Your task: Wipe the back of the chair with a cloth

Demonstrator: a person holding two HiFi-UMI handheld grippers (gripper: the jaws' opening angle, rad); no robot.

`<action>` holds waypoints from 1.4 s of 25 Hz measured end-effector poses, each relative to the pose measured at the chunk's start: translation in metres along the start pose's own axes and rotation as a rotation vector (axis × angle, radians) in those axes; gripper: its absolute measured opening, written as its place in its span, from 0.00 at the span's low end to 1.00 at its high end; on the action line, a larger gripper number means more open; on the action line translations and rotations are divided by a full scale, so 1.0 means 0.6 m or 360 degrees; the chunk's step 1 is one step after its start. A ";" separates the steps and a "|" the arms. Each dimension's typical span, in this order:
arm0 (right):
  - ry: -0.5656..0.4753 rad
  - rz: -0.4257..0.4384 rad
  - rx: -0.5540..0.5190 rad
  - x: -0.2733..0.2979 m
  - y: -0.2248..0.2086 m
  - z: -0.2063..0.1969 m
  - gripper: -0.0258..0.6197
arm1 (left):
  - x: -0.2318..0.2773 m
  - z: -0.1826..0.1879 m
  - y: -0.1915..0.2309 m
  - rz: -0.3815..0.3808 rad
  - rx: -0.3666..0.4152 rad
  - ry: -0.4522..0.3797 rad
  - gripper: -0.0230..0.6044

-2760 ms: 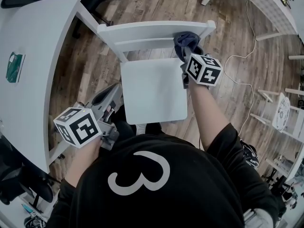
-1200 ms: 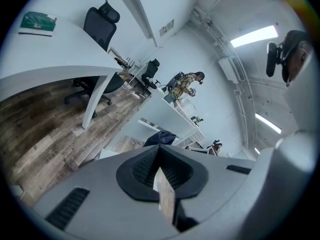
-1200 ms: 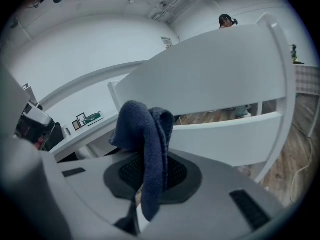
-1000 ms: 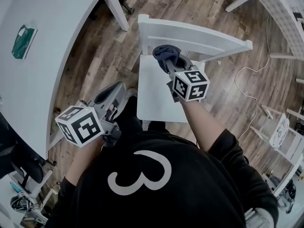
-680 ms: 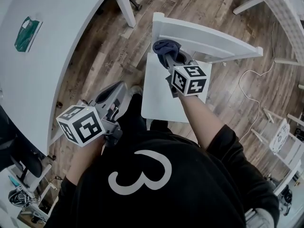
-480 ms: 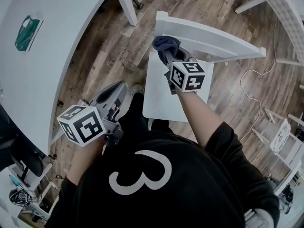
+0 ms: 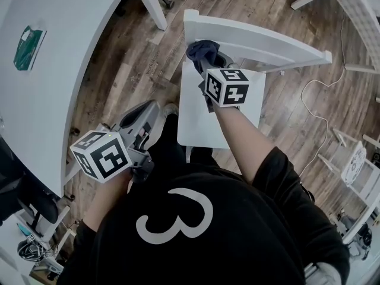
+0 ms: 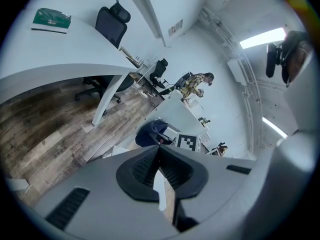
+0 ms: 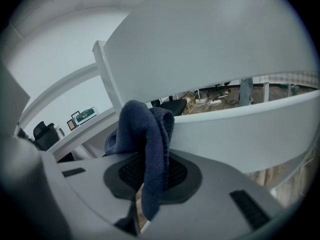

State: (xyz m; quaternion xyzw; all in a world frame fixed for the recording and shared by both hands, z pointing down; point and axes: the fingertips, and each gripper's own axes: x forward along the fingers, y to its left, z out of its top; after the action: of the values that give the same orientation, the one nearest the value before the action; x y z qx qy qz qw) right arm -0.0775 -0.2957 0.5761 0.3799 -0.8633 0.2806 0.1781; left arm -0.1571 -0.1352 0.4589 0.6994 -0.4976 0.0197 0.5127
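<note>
The right hand-held gripper [image 9: 150, 186] is clamping its jaws on a dark blue cloth [image 9: 149, 134], which is bunching up above the pads and hanging in a fold down between them. The cloth is lying against the lower rail of the white chair back [image 9: 235, 129], at that rail's left end just beside the upright post, with the broad top rail arching over it; whether the fabric is pressing on the rail or only brushing it is hard to make out. In the head view the marker cube and the cloth are covering the jaw tips, and the person's arm is hiding part of the chair seat [image 7: 193, 120]. The left hand-held gripper [image 8: 159, 170] is hanging low by the person's side, well apart from the chair, with its jaws closed together and nothing between them. The white bench [image 7: 65, 70] is running off the left edge, carrying a small green object [image 7: 28, 40] too small to identify.
</note>
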 end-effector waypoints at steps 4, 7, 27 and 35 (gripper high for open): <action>0.0006 -0.0017 0.0004 -0.002 -0.002 0.001 0.12 | 0.012 -0.004 -0.010 -0.0013 0.0013 0.0021 0.06; 0.0000 -0.0029 0.0015 -0.008 -0.012 0.001 0.12 | 0.021 -0.010 -0.018 -0.0022 0.0024 0.0044 0.06; -0.0082 -0.0332 0.0074 -0.156 -0.226 0.005 0.12 | 0.078 -0.059 -0.103 -0.0113 0.0110 0.0133 0.06; -0.0102 -0.0533 0.0171 -0.240 -0.353 0.003 0.12 | 0.082 -0.074 -0.135 -0.0119 0.0127 0.0099 0.06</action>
State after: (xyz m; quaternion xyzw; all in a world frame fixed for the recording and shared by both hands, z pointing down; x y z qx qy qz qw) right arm 0.1756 -0.3338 0.5736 0.5361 -0.7770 0.2805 0.1740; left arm -0.0530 -0.1376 0.4497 0.7363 -0.4539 0.0420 0.5001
